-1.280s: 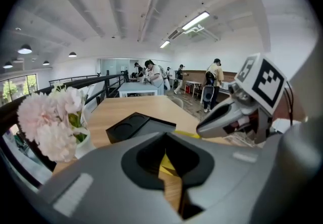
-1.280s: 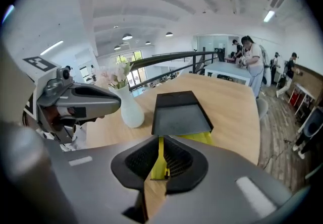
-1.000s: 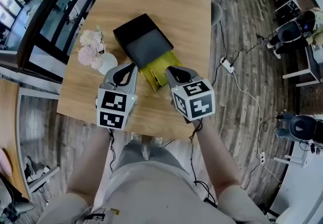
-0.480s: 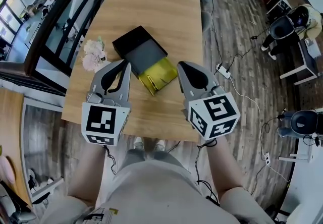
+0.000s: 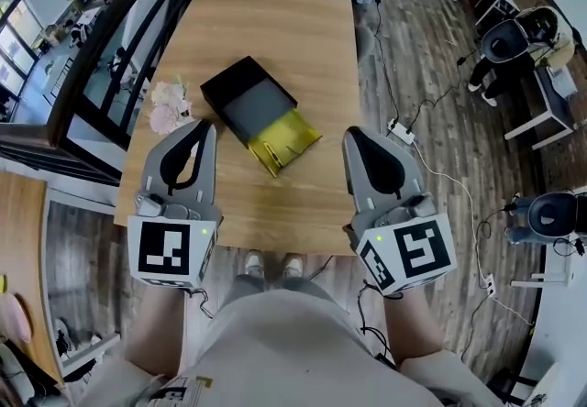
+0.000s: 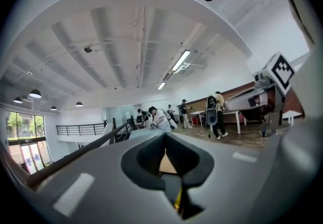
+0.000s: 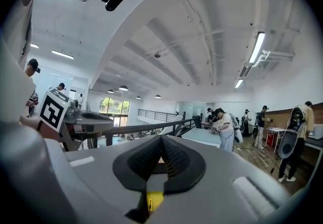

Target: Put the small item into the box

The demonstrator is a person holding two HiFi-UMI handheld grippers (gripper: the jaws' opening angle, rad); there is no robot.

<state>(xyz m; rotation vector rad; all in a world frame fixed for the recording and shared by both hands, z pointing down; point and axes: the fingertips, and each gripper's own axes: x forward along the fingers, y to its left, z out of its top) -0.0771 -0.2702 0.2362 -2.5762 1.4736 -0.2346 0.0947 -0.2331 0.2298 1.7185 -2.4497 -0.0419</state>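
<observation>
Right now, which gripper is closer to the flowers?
The left gripper: its tip shows right beside the pink flowers, while the right gripper is on the other side of the black box.

An open-plan workspace, part office and part lab: a light wooden table [image 5: 275, 38] stands on a grey plank floor [image 5: 431, 57] beside a black railing with glass panels [image 5: 138, 20]. A white power strip [image 5: 397, 131] and loose cables [image 5: 449, 185] trail across the boards, and wheeled office chairs [image 5: 553, 229] sit by white desks [image 5: 541, 107]. Further along the room, people [image 7: 224, 129] work standing at tables under long strip lights [image 7: 256, 48] and round pendant lamps [image 6: 35, 94]. Behind them are tall windows [image 7: 113, 106] and an upper gallery's balustrade [image 6: 81, 128].
</observation>
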